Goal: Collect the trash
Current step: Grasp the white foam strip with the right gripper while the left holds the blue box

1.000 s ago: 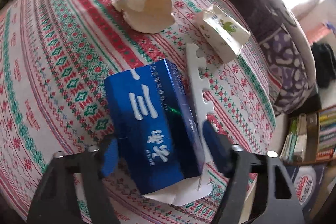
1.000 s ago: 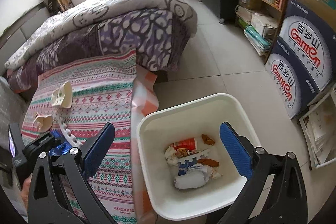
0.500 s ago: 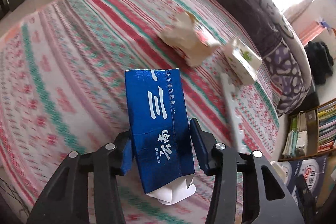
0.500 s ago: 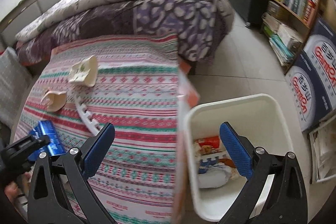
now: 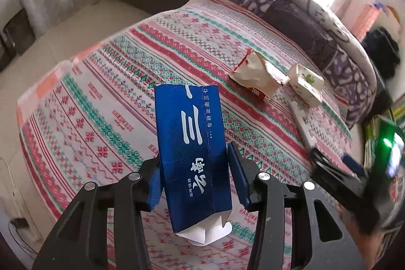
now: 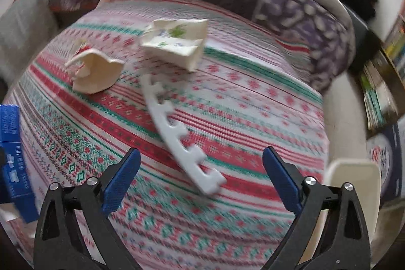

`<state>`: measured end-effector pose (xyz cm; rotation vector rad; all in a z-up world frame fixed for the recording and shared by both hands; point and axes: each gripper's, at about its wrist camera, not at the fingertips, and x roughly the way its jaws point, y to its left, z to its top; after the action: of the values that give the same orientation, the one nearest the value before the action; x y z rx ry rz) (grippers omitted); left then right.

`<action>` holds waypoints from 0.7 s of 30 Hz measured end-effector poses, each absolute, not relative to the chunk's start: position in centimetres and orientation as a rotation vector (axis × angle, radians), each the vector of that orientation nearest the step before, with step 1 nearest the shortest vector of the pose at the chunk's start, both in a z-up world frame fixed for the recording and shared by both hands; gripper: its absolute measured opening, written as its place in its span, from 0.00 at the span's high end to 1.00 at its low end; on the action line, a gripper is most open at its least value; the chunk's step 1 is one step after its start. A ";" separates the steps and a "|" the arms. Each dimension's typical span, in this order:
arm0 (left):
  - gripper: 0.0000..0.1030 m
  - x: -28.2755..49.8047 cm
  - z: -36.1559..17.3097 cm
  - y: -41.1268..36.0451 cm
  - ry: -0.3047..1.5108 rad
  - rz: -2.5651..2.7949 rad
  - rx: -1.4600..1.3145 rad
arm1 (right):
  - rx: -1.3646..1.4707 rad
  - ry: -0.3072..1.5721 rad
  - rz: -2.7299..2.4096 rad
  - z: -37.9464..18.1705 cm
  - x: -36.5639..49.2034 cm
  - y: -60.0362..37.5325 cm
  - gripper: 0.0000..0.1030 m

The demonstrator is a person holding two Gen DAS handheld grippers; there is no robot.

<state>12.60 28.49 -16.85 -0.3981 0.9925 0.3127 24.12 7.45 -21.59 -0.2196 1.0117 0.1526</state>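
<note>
My left gripper (image 5: 193, 184) is clamped on the blue carton (image 5: 193, 151), pads pressing both sides, carton upright and lifted clear of the patterned bedspread (image 5: 101, 103). My right gripper (image 6: 200, 179) hangs with jaws wide apart, nothing between them, over the near end of the white notched strip (image 6: 174, 128). Beyond the strip lie two crumpled cartons: a reddish one (image 6: 95, 72) far left, a green-printed one (image 6: 177, 42) further back. What looks like the white bin's rim (image 6: 353, 179) shows blurred at right.
</note>
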 end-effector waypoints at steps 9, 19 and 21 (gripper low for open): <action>0.55 11.2 -16.1 29.6 0.972 0.305 -0.339 | -0.208 1.058 0.165 -23.7 26.1 8.7 0.25; 0.55 11.1 -15.5 29.9 0.943 0.326 -0.356 | -0.170 1.045 0.276 -21.8 24.4 9.9 0.79; 0.55 11.0 -14.8 29.6 0.918 0.334 -0.340 | -0.172 1.000 0.300 -20.4 23.4 10.3 0.79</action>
<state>11.03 29.59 -14.81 -0.3403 0.9175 0.3341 23.44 10.31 -20.43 -0.1717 1.0004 0.2996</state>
